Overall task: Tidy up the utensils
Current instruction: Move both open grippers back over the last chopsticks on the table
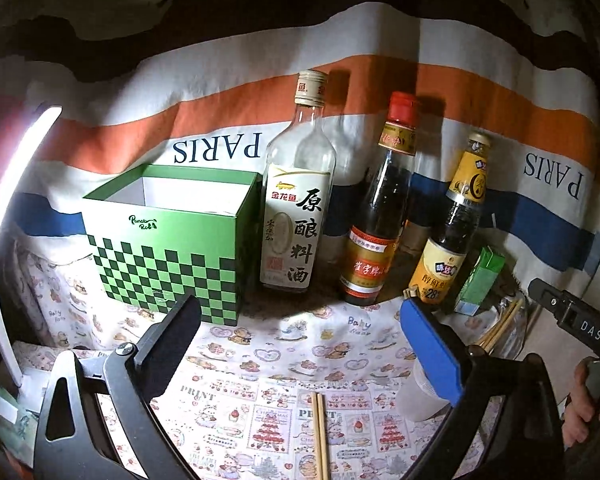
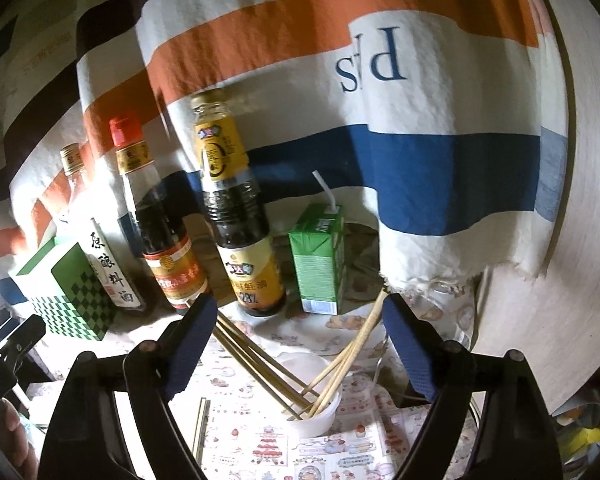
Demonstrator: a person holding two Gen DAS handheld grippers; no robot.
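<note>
1. Both grippers are spread wide with nothing pinched. Left gripper [image 1: 300, 344] hangs over the printed tablecloth [image 1: 260, 344], bare cloth between its fingers. Right gripper [image 2: 296, 344] sits above the cup, its pads clear of the sticks.
2. Chopsticks: one loose pair [image 1: 320, 436] lies flat on the cloth, just left of the white plastic cup [image 2: 316, 416]. The rest, a bunch of chopsticks [image 2: 300, 372], stand tilted in that cup, fanning left and right.
3. Back row, left to right: green checkered box [image 1: 168, 252], open on top, then a clear cooking wine bottle [image 1: 296, 200] right beside it, a red-capped dark sauce bottle [image 1: 380, 208], and a yellow-labelled oyster sauce bottle [image 1: 452, 232]. All upright.
4. Green drink carton [image 2: 320, 260] stands to the right of the oyster sauce bottle, white straw poking out the top.
5. Behind it all hangs a striped cloth [image 1: 380, 40] with orange and blue bands and "PARIS" printed upside down.
6. Bright lamp bar [image 1: 16, 184] glows at the left edge of the left wrist view.
</note>
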